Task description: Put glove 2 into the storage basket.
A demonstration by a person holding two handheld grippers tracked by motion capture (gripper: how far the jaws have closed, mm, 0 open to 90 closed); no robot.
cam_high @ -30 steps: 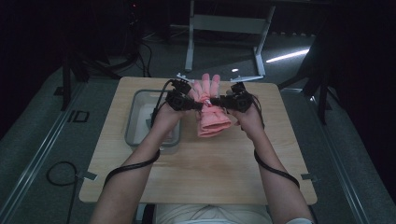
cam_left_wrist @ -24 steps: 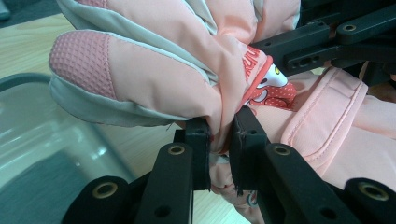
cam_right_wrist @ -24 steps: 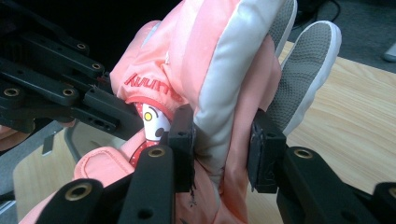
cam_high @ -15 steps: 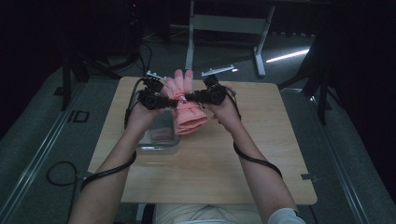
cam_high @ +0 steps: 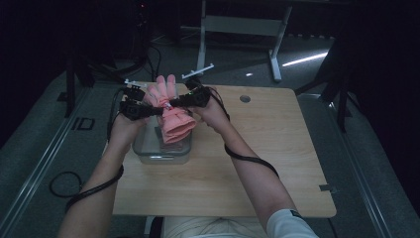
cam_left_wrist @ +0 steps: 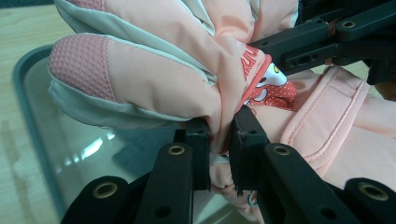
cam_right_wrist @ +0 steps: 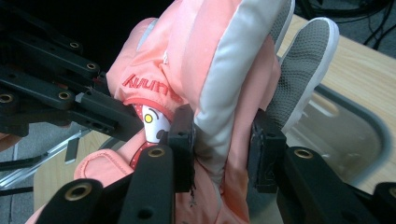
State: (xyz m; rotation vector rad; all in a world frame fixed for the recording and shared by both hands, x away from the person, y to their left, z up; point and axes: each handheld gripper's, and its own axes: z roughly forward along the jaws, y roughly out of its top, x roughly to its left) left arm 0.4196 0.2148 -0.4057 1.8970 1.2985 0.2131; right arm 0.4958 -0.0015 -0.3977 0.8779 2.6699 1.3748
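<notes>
— How is the pink glove (cam_high: 171, 111) set?
— It is held above the clear tray (cam_high: 159, 148) at the left side of the bench (cam_high: 277, 148), long axis running away from the person: fingers pointed to the far edge, cuff hung toward the near side.

— What is seen at the left?
— The left tool (cam_high: 157, 111) is closed on the glove's middle. In the left gripper view, the jaws of this tool (cam_left_wrist: 218, 140) are drawn narrow, with pink fabric pinched between them; the tray's rim (cam_left_wrist: 21, 79) and glossy floor are seen beneath, and a printed patch (cam_left_wrist: 266, 84) is visible on the glove (cam_left_wrist: 154, 60).

— And at the right?
— The right tool (cam_high: 171, 103) is clamped on the glove from the opposite side. In the right gripper view, this tool (cam_right_wrist: 219, 144) is gripped around a thick fold of the glove (cam_right_wrist: 210, 60), and grey textured fingertips (cam_right_wrist: 299, 65) are shown.

— The arms?
— Both forearms are extended forward and angled inward, with the hands (cam_high: 124, 126) brought near together.
</notes>
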